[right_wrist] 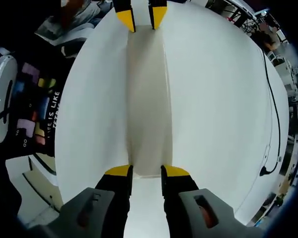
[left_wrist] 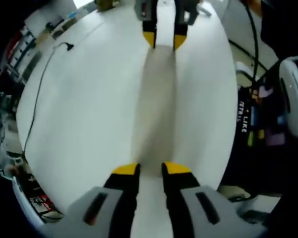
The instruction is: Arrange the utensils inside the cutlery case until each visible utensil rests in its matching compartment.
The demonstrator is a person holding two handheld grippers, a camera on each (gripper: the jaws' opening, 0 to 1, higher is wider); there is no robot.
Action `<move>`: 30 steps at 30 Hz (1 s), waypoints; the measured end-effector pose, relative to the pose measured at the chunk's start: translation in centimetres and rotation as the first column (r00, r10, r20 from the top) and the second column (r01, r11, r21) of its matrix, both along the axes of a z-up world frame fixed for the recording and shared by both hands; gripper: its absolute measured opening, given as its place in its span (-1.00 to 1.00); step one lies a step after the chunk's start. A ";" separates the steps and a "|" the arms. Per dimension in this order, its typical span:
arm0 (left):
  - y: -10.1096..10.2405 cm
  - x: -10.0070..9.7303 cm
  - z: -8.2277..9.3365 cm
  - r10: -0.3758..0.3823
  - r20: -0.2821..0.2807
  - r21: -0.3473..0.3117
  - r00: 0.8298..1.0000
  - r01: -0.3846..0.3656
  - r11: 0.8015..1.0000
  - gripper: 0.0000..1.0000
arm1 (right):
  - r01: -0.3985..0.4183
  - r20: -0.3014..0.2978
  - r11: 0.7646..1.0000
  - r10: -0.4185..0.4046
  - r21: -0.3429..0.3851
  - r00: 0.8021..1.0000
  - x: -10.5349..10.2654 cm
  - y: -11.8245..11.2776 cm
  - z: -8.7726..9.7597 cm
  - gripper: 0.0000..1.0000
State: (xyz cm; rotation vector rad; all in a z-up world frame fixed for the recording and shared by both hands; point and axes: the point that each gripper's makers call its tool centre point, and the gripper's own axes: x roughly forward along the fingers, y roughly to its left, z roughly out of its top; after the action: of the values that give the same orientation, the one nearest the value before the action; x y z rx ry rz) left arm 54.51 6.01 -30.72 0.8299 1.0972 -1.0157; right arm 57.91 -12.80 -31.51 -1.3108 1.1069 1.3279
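A long, narrow, pale cutlery case [left_wrist: 156, 99] lies lengthwise on the white table [left_wrist: 89, 109], closed side up, its contents hidden. My left gripper [left_wrist: 151, 168] has its yellow-tipped jaws pressed against the two sides of the near end. At the far end, the right gripper [left_wrist: 164, 39] clamps the case the same way. In the right gripper view the case [right_wrist: 146, 99] runs from my right gripper [right_wrist: 147, 171] up to the left gripper [right_wrist: 141, 17]. Both grippers face each other along the case.
A black cable [left_wrist: 39, 94] trails over the table [right_wrist: 213, 109] toward its edge, also seen as the cable [right_wrist: 273, 99]. Beyond the table edge hangs a dark printed fabric [left_wrist: 248, 119] with lettering and a white round device [left_wrist: 295, 94]. Cluttered shelves [left_wrist: 15, 64] stand further off.
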 end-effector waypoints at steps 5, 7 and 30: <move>0.0 0.1 0.0 -0.011 -0.035 0.014 0.999 0.012 1.000 -0.60 | 0.001 -0.004 1.000 -0.001 0.019 1.000 0.0 0.0 0.0 -0.54; 0.0 0.0 -0.1 -0.021 -0.042 0.026 0.999 0.022 0.999 -0.60 | 0.005 -0.006 1.000 -0.005 0.028 1.000 0.0 0.0 0.0 -0.54; 0.4 -0.1 -0.2 -0.004 -0.018 0.000 1.000 0.004 1.000 -0.61 | 0.017 0.029 1.000 -0.018 0.024 0.999 -0.6 0.0 0.2 -0.65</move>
State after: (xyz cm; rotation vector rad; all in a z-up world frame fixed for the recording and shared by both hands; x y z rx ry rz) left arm 54.41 6.37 -30.90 0.8250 1.1113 -1.0277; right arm 57.35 -12.85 -31.31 -1.2968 1.0772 1.3014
